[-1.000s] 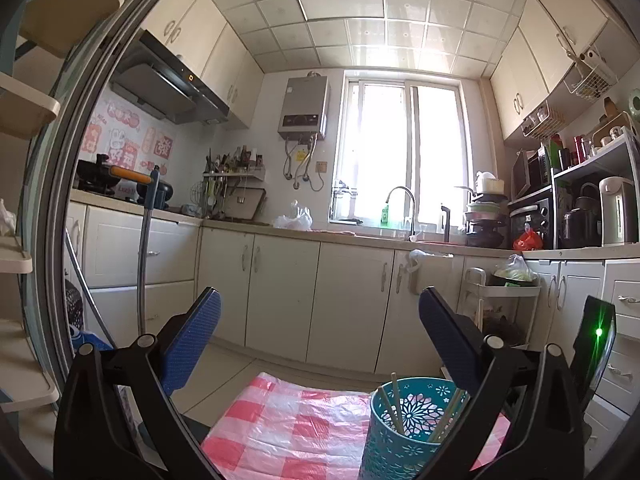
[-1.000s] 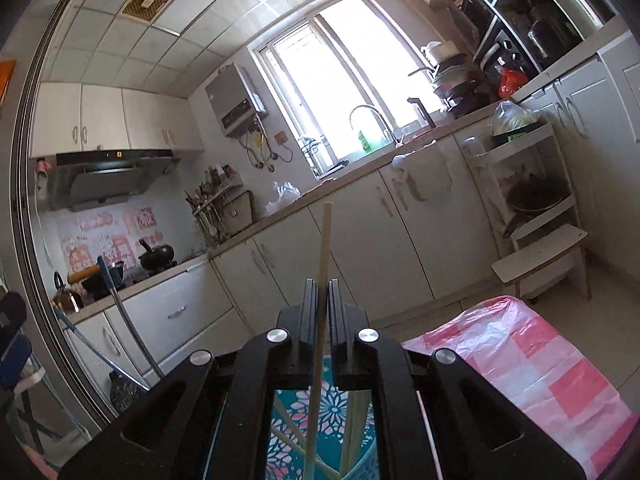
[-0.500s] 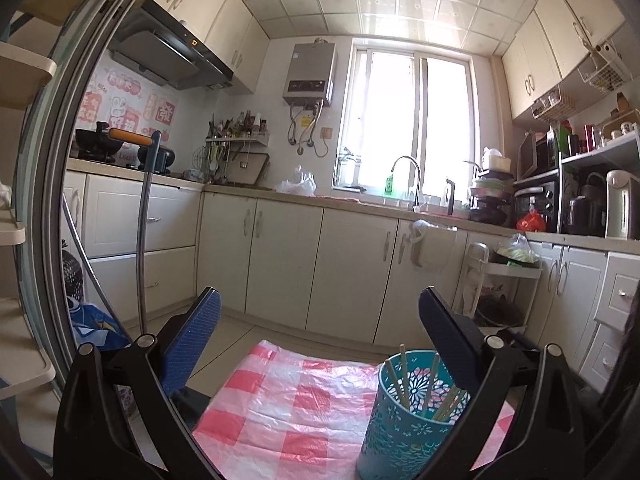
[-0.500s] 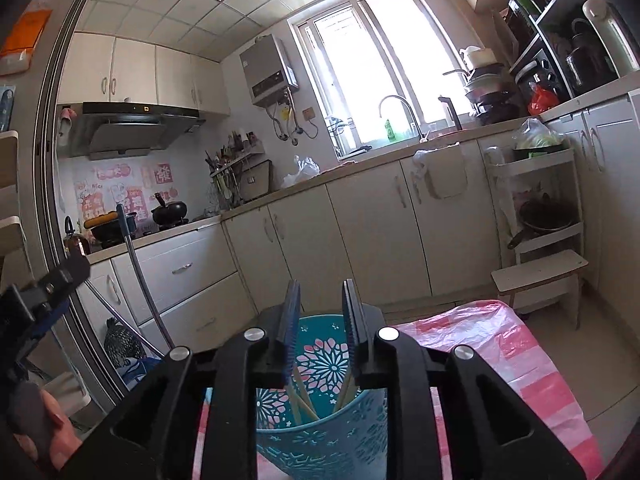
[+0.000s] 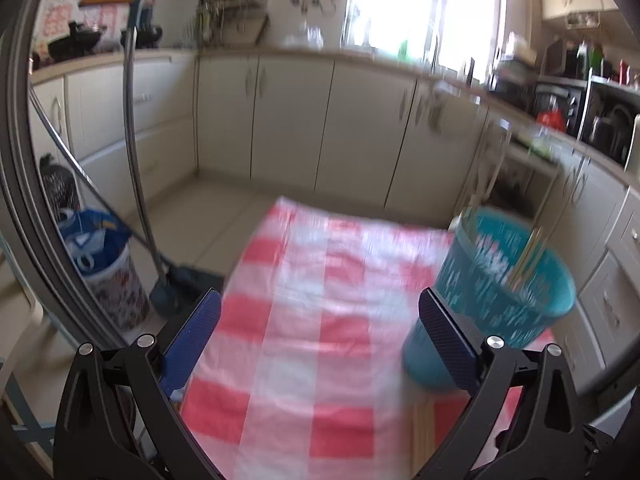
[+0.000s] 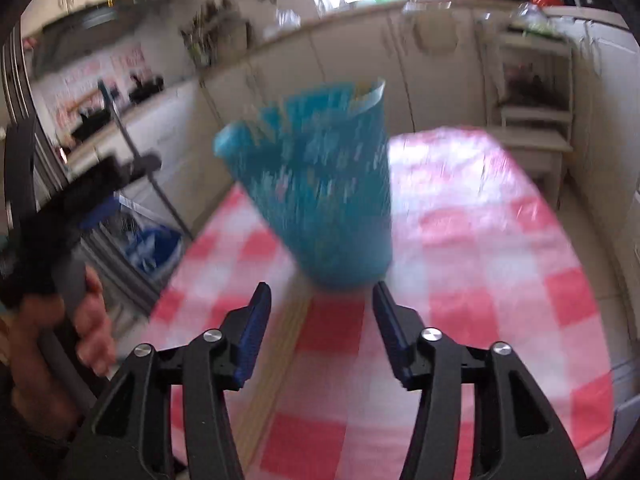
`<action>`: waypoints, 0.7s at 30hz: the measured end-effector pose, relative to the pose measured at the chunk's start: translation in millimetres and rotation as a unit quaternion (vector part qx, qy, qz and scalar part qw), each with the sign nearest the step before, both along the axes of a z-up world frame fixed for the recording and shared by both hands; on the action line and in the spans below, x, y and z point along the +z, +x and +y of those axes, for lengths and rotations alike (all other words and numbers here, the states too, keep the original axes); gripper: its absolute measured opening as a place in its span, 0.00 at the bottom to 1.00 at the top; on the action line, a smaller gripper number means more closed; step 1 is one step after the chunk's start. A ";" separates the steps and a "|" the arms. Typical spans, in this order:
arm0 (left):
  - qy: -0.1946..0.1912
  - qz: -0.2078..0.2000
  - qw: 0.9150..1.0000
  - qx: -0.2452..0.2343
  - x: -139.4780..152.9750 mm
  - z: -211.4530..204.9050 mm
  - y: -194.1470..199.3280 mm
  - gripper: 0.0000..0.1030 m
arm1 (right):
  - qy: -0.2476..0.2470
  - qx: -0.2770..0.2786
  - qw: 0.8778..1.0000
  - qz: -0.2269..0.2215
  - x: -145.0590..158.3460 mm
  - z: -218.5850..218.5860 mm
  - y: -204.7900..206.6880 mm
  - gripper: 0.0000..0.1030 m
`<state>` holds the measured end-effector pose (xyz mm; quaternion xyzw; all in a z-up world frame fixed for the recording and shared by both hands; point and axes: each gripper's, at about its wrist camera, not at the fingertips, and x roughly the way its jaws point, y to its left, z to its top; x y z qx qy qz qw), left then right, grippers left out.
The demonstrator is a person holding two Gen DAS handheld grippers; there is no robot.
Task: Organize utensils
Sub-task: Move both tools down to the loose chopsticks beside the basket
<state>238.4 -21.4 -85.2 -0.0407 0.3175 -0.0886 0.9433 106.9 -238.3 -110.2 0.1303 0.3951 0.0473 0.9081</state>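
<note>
A teal flower-patterned holder stands on the red-and-white checked cloth, with several chopsticks upright inside it. More chopsticks lie flat on the cloth in front of it. My left gripper is wide open and empty, left of the holder. In the right wrist view the holder is blurred, just beyond my right gripper. That gripper's jaws are opening with nothing between them. The loose chopsticks lie below its left finger. A hand holds the left gripper's handle at the left.
A broom with a long handle and a bin holding a blue bag stand left of the table. White cabinets run behind. A small white shelf unit sits at the far right. The cloth's edge drops off on the right.
The right gripper let go of the chopstick it held, and its jaws spread apart. Both views swung down from the kitchen wall to the table, and the holder now looks nearer.
</note>
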 end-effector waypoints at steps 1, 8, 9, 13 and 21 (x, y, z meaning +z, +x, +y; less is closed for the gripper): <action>0.004 0.016 1.000 -0.003 -7.5 1.3 0.9 0.92 | -0.012 0.011 1.000 0.010 -5.3 8.1 0.2 0.37; 0.034 0.063 0.997 -0.028 -31.9 4.3 4.1 0.92 | -0.048 0.052 0.997 0.039 -32.2 42.3 4.2 0.20; 0.036 0.067 0.997 -0.030 -31.2 3.5 4.9 0.92 | -0.051 0.052 0.996 0.043 -34.9 44.5 7.3 0.19; 0.043 0.090 0.994 -0.048 -34.5 -4.6 8.9 0.92 | -0.062 0.054 0.995 0.057 -42.4 47.4 15.1 0.18; 0.094 0.142 0.978 -0.117 -60.5 -34.3 5.8 0.92 | -0.122 0.091 0.985 0.076 -41.9 48.7 15.3 0.13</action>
